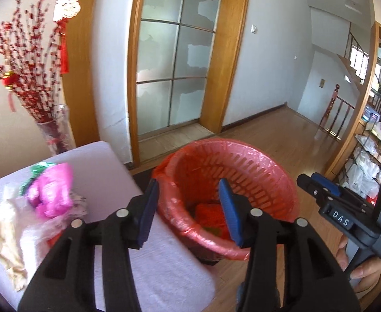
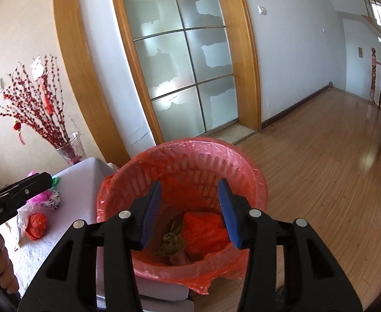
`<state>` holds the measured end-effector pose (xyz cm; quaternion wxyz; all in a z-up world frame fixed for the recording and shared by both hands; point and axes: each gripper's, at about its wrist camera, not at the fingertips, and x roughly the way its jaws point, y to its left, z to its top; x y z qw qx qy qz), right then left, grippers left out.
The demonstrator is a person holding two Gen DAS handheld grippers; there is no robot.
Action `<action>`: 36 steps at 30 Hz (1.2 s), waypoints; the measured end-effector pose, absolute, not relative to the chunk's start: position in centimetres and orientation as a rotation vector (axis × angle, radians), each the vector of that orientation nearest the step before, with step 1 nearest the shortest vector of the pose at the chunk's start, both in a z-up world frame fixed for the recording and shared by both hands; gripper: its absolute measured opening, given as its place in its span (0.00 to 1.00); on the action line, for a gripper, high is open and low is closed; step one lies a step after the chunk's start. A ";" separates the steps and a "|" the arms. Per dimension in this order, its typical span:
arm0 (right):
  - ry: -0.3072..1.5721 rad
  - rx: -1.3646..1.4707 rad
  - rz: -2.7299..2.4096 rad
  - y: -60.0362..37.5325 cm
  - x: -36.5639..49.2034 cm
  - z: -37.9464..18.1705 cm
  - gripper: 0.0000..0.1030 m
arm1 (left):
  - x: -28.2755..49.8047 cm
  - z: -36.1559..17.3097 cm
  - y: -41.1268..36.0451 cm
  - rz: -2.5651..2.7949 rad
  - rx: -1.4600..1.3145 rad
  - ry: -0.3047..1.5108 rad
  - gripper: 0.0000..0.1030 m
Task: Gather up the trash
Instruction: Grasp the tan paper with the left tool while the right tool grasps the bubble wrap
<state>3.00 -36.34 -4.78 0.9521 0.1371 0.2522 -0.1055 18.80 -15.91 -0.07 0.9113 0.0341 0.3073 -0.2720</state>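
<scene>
A red slotted bin with a red plastic liner [image 1: 258,171] [image 2: 190,161] stands on the wooden floor beside a white-covered table [image 1: 107,171] [image 2: 81,182]. Inside lie a red crumpled bag [image 2: 203,228] and a greenish wrapper [image 2: 171,244]. A pile of trash lies on the table: a pink wrapper [image 1: 52,192], tan paper [image 1: 0,244], clear plastic, and a red crumpled ball [image 2: 35,225]. My left gripper [image 1: 188,213] is open and empty over the table's edge by the bin. My right gripper [image 2: 189,212] is open and empty above the bin's mouth.
A glass vase with red berry branches [image 1: 57,132] [image 2: 70,148] stands at the table's far corner. A frosted glass door in a wooden frame [image 1: 175,59] is behind the bin. A shelf with bags [image 1: 367,161] is at the right.
</scene>
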 end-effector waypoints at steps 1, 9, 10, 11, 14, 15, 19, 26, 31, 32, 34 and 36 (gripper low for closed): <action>0.510 0.268 -0.201 -35.6 3.0 -4.5 0.45 | 18.3 0.1 -15.1 -0.544 0.070 0.622 0.49; 0.509 0.211 -0.082 -29.3 3.5 -3.1 0.45 | 15.9 1.3 -7.5 -0.393 0.047 0.566 0.53; 0.510 0.200 -0.065 -28.4 3.7 -2.9 0.45 | 15.7 1.5 -6.4 -0.367 0.046 0.558 0.53; 0.512 0.195 -0.056 -27.8 3.8 -2.9 0.45 | 15.5 1.6 -5.3 -0.343 0.042 0.552 0.54; 0.520 0.181 -0.019 -25.9 4.1 -2.8 0.45 | 15.4 1.6 -1.9 -0.270 0.013 0.549 0.55; 0.524 0.176 -0.008 -25.3 4.2 -2.9 0.45 | 15.6 1.4 -0.7 -0.240 0.003 0.551 0.55; 0.542 0.163 0.026 -23.4 4.4 -3.2 0.45 | 16.8 0.2 3.9 -0.129 -0.028 0.579 0.55; 0.575 0.145 0.069 -20.9 4.6 -4.1 0.45 | 18.7 -2.8 8.7 -0.084 -0.090 0.650 0.55; 0.595 0.136 0.085 -19.7 5.0 -4.5 0.45 | 20.5 -3.9 8.8 -0.101 -0.106 0.702 0.55; 0.599 0.133 0.088 -19.6 5.0 -4.6 0.45 | 20.8 -4.4 8.8 -0.100 -0.108 0.715 0.55; 0.605 0.128 0.093 -19.3 5.0 -4.8 0.45 | 21.2 -5.1 9.0 -0.106 -0.126 0.744 0.54; 0.611 0.123 0.095 -19.1 5.1 -4.9 0.45 | 21.4 -5.6 9.1 -0.114 -0.148 0.760 0.43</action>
